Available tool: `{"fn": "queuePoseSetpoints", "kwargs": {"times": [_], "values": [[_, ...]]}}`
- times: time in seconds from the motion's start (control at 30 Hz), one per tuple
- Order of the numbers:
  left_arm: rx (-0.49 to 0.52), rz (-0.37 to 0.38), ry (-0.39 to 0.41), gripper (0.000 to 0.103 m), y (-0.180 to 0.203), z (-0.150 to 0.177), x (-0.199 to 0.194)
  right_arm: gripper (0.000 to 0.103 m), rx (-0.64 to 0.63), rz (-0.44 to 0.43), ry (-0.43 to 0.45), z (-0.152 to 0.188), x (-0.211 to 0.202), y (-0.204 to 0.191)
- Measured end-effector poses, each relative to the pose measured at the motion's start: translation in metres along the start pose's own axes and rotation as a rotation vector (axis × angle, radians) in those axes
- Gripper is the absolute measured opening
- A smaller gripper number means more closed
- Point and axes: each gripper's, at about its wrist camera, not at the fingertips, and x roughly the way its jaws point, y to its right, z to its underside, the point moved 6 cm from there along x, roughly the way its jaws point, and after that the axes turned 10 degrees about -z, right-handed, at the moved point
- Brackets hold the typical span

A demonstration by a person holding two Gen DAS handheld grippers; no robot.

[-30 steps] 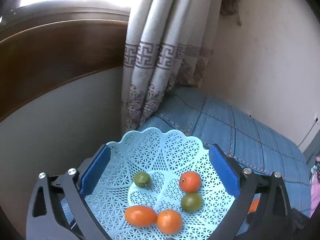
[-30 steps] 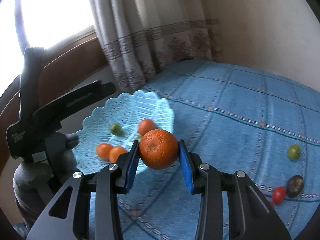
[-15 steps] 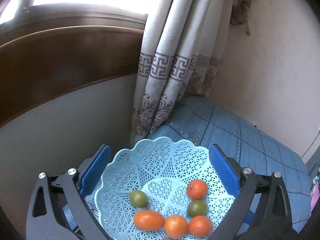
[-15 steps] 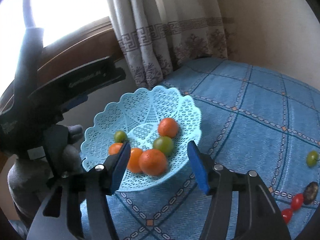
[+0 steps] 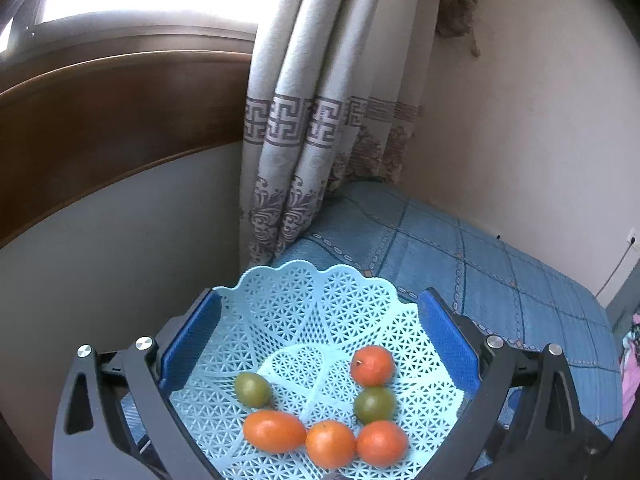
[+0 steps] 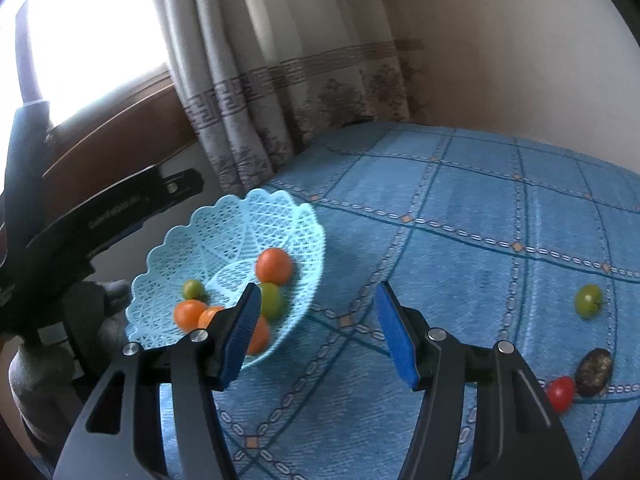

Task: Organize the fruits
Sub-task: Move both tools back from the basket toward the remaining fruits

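Left gripper: spread wide, blue pads bearing on opposite sides of the pale blue plastic lattice basket. Judged clamped, since the basket sits tilted in the lower left of the right wrist view rather than flat on the blue patterned bed cover. Tilted toward the right gripper, presumably to present an open mouth for loading.

Right gripper: spread wide, nothing between the pads, poised just right of the basket at lower centre.

Basket contents, lower centre of the left wrist view: four orange fruits, one round and three in a row along the near side, plus two green ones.

Outside the basket, right edge of the right wrist view, well apart from it: one green fruit, one small red tomato, one dark wrinkled fruit. Judged next for collection.
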Motion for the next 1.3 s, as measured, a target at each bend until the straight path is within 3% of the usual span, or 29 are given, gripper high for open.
{"fn": "queuePoseSetpoints", "kwargs": {"times": [0.5, 1.3], "values": [[0.07, 0.043, 0.0, 0.1, 0.025, 0.012, -0.005, 0.059, 0.082, 0.127, 0.019, 0.01, -0.03, 0.062], [0.308, 0.165, 0.005, 0.1, 0.098, 0.062, -0.035, 0.059, 0.279, 0.334, 0.078, 0.041, -0.102, 0.177]]}}
